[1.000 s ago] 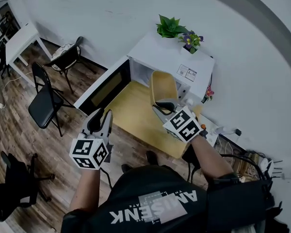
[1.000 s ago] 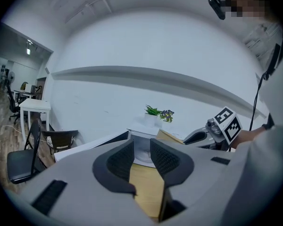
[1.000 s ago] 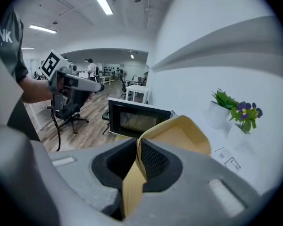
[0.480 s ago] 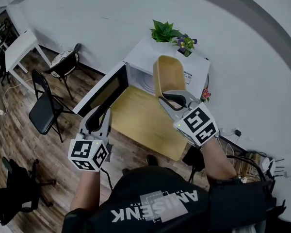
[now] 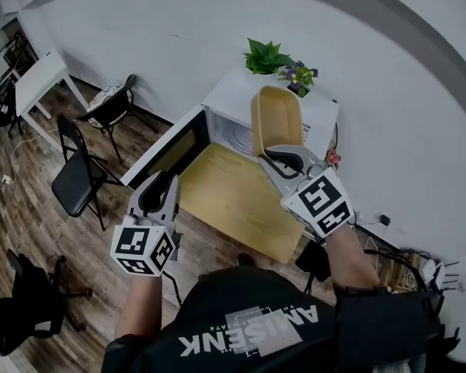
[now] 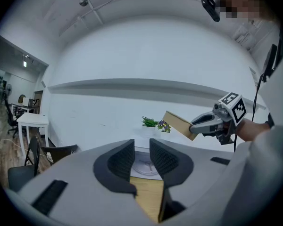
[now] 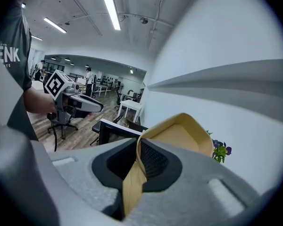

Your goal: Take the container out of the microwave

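Container [image 5: 278,119]: clear of the microwave [image 5: 237,92], held in the air above the far edge of the wooden tabletop [image 5: 233,200], about level with the oven's top. The microwave stands at that far edge with its door [image 5: 169,140] swung wide to your left, which leaves the cavity free for withdrawal. Your right gripper [image 5: 282,156] is clamped on the container's near rim, one pad inside the wall and one outside. That single-edge hold explains why the vessel sits tilted, its hollow facing you. Your right forearm is extended forward and raised. Your left gripper [image 5: 158,186] hangs beside the door, roughly level. Its jaws have just narrowed slightly yet stand apart, empty.
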`<state>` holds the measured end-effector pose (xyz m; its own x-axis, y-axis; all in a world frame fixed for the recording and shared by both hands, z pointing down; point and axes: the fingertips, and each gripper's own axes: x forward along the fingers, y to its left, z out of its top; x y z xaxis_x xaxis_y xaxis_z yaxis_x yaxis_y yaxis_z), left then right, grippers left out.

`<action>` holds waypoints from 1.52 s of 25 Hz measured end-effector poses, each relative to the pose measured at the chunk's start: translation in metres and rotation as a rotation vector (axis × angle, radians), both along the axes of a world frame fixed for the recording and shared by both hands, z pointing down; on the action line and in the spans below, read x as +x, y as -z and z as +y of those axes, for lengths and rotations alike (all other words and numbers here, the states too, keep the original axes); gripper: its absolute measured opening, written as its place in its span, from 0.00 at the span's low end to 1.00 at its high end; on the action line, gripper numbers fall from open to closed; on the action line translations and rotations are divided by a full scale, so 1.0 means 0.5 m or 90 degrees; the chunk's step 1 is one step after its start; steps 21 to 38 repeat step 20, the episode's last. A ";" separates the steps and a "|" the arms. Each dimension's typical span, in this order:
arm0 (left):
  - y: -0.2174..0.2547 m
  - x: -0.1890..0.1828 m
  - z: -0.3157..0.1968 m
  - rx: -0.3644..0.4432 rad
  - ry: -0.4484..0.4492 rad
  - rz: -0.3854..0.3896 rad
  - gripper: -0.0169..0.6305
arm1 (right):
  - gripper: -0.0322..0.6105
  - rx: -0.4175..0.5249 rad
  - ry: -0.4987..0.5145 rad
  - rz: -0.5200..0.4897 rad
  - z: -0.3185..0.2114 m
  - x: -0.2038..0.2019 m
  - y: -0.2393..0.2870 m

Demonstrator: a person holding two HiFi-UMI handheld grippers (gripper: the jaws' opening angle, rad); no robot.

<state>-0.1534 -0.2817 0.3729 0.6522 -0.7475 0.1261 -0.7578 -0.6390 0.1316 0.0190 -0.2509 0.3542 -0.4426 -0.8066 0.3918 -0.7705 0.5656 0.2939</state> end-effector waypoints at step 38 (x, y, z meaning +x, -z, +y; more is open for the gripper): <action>0.004 -0.001 0.014 0.003 0.002 -0.006 0.18 | 0.10 0.009 0.023 0.045 -0.006 -0.008 -0.004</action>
